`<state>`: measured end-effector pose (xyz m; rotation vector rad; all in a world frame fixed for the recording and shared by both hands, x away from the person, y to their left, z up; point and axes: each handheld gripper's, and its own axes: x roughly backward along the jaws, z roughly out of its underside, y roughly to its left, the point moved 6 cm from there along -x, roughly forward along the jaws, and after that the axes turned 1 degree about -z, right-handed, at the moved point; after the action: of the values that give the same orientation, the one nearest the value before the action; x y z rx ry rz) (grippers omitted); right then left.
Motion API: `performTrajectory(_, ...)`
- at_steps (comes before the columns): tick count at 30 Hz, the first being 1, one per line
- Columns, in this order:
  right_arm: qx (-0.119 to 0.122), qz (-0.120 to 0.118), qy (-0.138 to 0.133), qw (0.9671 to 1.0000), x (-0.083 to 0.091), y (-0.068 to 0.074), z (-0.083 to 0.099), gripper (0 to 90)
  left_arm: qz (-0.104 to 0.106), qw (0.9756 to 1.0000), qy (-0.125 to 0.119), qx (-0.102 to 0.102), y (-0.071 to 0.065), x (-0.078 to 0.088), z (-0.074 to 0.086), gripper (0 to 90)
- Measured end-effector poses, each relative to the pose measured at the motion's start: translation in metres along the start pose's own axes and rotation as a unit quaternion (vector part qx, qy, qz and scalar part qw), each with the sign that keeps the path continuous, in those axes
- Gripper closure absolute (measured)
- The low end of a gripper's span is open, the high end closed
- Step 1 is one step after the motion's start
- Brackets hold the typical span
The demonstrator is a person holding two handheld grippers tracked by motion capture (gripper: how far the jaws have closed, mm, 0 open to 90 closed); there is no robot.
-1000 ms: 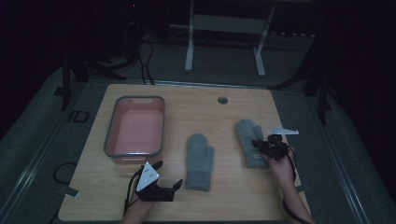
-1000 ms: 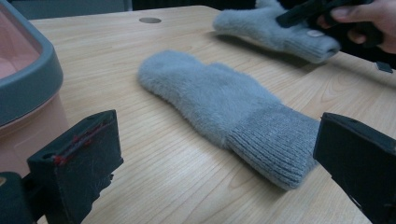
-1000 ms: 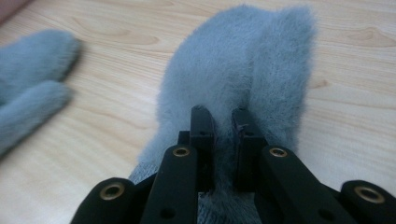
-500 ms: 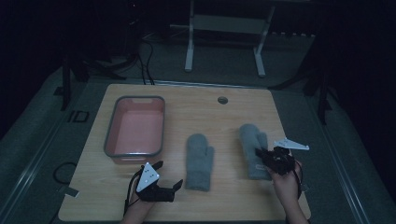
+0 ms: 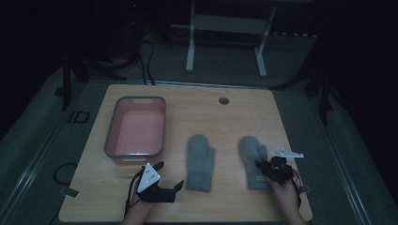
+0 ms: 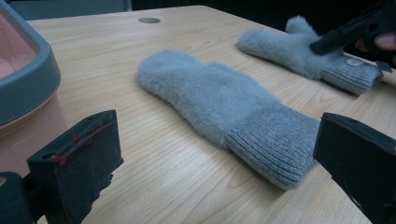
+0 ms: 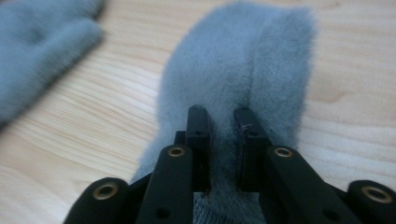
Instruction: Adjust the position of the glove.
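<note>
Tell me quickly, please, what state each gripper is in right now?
Left gripper: open, holding nothing.
Right gripper: closed on the right mitten, pinching its fabric.

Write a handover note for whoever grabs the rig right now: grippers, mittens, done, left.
Right gripper: jaws pinched on the fluff of the right mitten near its cuff; the mitten lies on the table.
Left gripper: open, holding nothing, low by the left mitten, near its cuff.
Pink tub: at the table's left, no mitten in it.
Done: right mitten gripped.
Left: probably lift it and put it away, perhaps in the tub; then the left mitten.
</note>
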<state>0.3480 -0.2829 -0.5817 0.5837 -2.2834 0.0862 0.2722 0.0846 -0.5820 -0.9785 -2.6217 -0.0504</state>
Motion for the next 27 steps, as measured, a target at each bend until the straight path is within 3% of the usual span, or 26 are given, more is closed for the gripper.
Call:
performTrajectory(5,0.003,0.000,0.003,1.0000,-0.004,-0.002,0.002,64.8,0.001,1.0000,-0.001,0.000,0.000,0.000,0.000,1.3)
performTrajectory(6,0.004,-0.007,0.004,1.0000,-0.004,-0.002,0.002,58.0,0.002,1.0000,-0.001,0.000,-0.001,0.000,0.000,1.3)
performTrajectory(9,0.003,-0.012,0.003,0.9999,-0.004,-0.001,0.002,53.8,0.002,1.0000,-0.002,0.000,-0.001,0.001,0.000,1.3)
performTrajectory(10,0.017,-0.022,0.007,0.9996,0.000,0.001,0.000,40.2,0.001,1.0000,-0.002,0.001,-0.001,0.001,0.000,1.3)
performTrajectory(11,0.021,-0.020,0.009,0.9995,0.002,0.002,-0.001,38.7,0.002,1.0000,-0.001,0.000,0.000,0.001,0.000,1.3)
performTrajectory(13,0.032,-0.020,0.011,0.9992,0.005,0.003,-0.002,38.8,0.002,1.0000,0.000,0.001,0.000,0.000,0.000,1.3)
performTrajectory(14,0.054,-0.020,0.001,0.9983,0.011,0.006,-0.006,39.2,0.003,1.0000,0.000,-0.001,-0.001,0.000,0.000,1.3)
performTrajectory(19,0.084,-0.027,-0.010,0.9960,0.016,0.008,-0.010,41.2,0.006,1.0000,-0.002,-0.001,-0.001,0.000,0.000,1.3)
performTrajectory(22,0.095,-0.026,-0.003,0.9951,0.010,0.004,-0.010,42.5,0.006,1.0000,-0.003,0.000,-0.001,0.000,0.000,1.3)
performTrajectory(27,0.092,-0.021,0.014,0.9955,-0.003,-0.003,-0.002,48.0,0.007,1.0000,-0.002,0.001,-0.001,0.000,0.000,1.3)
